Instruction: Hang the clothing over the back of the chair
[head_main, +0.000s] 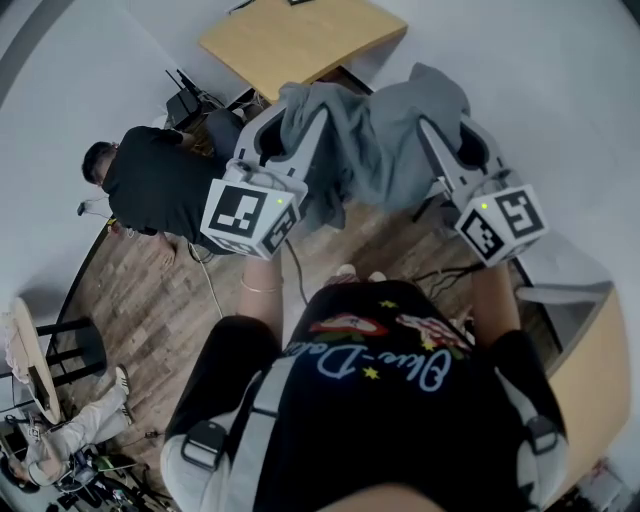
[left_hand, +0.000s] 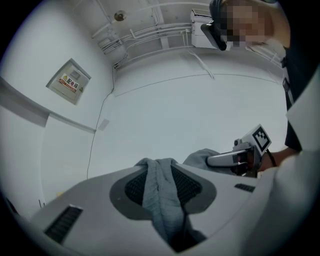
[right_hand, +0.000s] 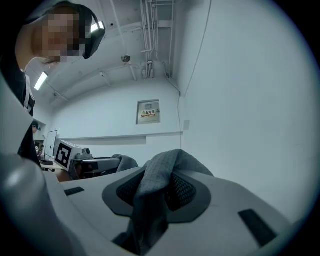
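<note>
Head view: garment (head_main: 375, 150) is airborne, strung btwn the two grippers in front of the wearer's chest, well clear of the wood floor (head_main: 150, 310). L gripper (head_main: 292, 108) and R gripper (head_main: 432, 118) each hold a bunch of grey fabric at the tips. The rest sags btwn and below them.

L gripper view: jaws clamped on a fold of the cloth. It runs down btwn the pads into the throat, no gap showing. R gripper view: same, jaws closed on a thicker wad that humps up over the tips.

Why held like this, imo: a two-point grip w/ the grippers apart keeps the garment spread, so it can be laid across a chair back in one pass rather than dropped as a lump. Both point roughly level, so the fabric hangs free underneath.

Chair: can't ID the target in any view. The black frame (head_main: 75, 350) at the left edge may be a stool or a chair, can't tell. A crouching person (head_main: 160, 185) and a table (head_main: 300, 40) sit beyond the garment.

Risk: both grips are on bunched fabric, so a snag could pull one side out.
</note>
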